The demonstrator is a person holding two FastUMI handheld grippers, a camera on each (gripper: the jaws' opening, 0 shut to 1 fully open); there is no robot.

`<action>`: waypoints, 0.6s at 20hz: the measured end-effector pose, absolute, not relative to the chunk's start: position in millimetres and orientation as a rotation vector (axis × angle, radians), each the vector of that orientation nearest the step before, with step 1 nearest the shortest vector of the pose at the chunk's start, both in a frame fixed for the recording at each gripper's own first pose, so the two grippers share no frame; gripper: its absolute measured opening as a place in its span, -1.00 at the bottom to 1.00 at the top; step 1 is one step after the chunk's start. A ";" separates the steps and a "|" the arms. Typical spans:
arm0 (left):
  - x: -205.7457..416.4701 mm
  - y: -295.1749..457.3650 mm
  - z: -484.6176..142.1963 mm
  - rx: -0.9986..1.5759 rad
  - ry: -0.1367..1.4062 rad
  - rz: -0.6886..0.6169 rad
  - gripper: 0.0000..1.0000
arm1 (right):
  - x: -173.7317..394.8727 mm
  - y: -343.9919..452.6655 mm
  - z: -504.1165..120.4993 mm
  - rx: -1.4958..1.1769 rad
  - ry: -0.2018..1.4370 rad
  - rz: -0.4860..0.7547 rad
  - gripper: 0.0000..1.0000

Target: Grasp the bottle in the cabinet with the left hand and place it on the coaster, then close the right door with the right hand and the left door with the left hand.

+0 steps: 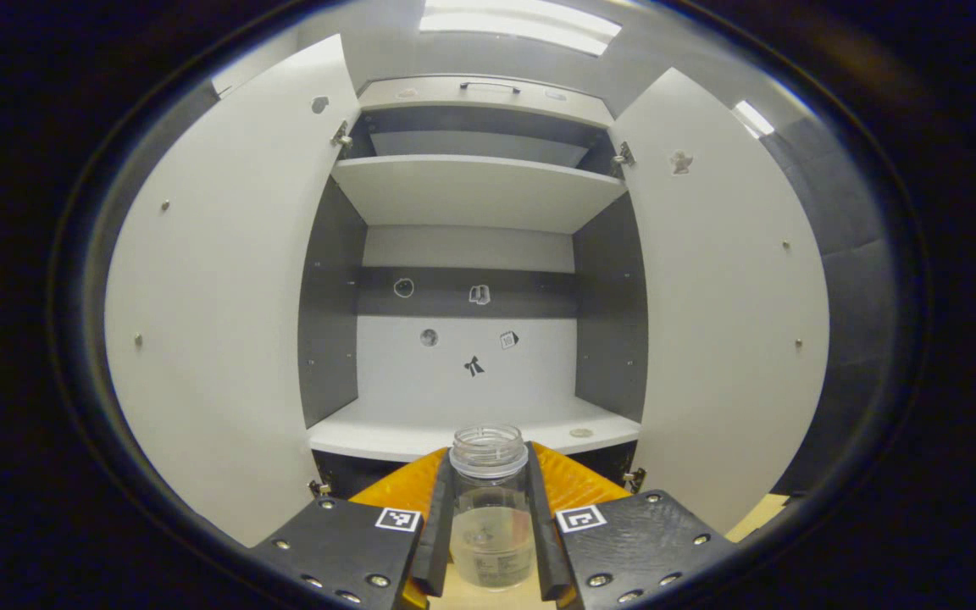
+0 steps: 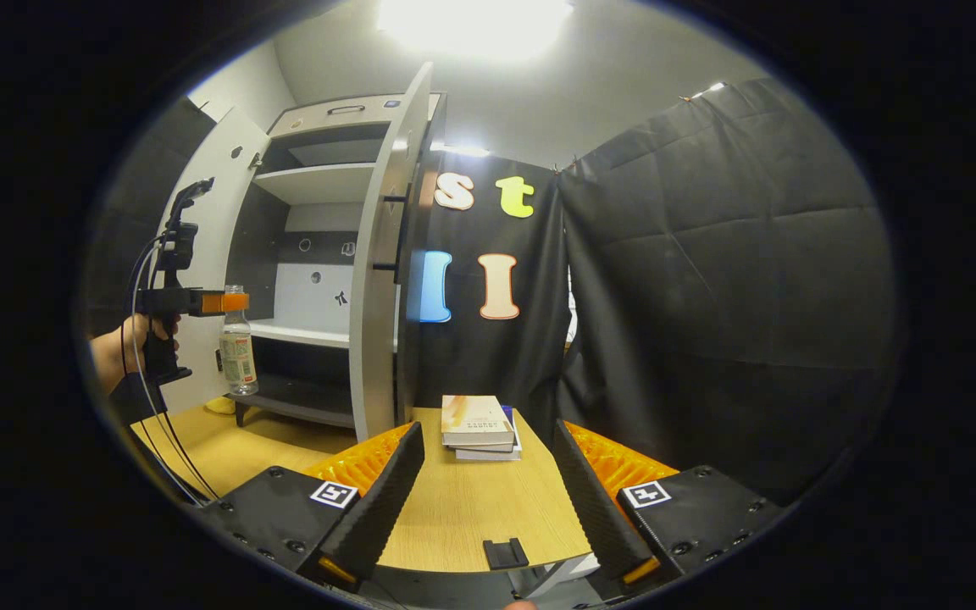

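Observation:
A clear, uncapped bottle stands upright between the fingers of my left gripper, which is shut on its neck. In the right gripper view that gripper, held by a hand, carries the labelled bottle in front of the cabinet, just above the wooden table. A pale round patch, possibly the coaster, lies on the table below it. Both cabinet doors stand wide: the left door and the right door. My right gripper is open over the table, off to the right of the right door.
The cabinet has bare shelves with small stickers on its back wall. A stack of books lies on the wooden table ahead of my right gripper. A small black clip sits at the table's near edge. Black cloth walls close in the right.

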State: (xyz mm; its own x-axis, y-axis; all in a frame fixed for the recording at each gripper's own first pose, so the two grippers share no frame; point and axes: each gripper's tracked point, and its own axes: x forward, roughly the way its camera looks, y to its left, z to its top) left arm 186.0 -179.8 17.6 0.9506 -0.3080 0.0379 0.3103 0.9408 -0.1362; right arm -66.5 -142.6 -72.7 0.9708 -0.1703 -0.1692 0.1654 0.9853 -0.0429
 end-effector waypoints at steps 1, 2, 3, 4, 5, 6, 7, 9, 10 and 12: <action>181.4 -180.2 11.2 -0.144 -0.012 -0.316 -0.14 | -67.1 -141.3 -72.3 -0.025 0.172 -0.165 0.95; 177.3 -180.9 5.7 -0.149 -0.005 -0.319 -0.14 | -68.1 -140.5 -73.3 -0.023 0.173 -0.161 0.95; 173.8 -181.9 -2.0 -0.154 0.004 -0.321 -0.14 | -68.4 -138.7 -74.2 -0.022 0.177 -0.155 0.95; 171.2 -183.5 -10.1 -0.158 0.016 -0.324 -0.14 | -69.1 -137.6 -76.2 -0.023 0.179 -0.149 0.95; 168.1 -184.4 -18.3 -0.159 0.027 -0.323 -0.14 | -69.1 -136.9 -76.5 -0.027 0.181 -0.145 0.95; 166.4 -184.1 -24.9 -0.160 0.035 -0.319 -0.13 | -68.8 -136.9 -77.8 -0.030 0.182 -0.142 0.95; 163.9 -184.2 -32.2 -0.163 0.040 -0.315 -0.13 | -68.0 -135.7 -78.1 -0.030 0.185 -0.139 0.95; 160.6 -185.7 -44.9 -0.175 0.044 -0.315 -0.14 | -67.3 -135.0 -77.3 -0.030 0.182 -0.135 0.95; 158.9 -186.7 -51.2 -0.181 0.048 -0.317 -0.13 | -66.1 -133.9 -77.0 -0.030 0.181 -0.132 0.95; 154.8 -188.2 -65.5 -0.185 0.054 -0.319 -0.14 | -64.4 -132.7 -77.4 -0.035 0.182 -0.129 0.95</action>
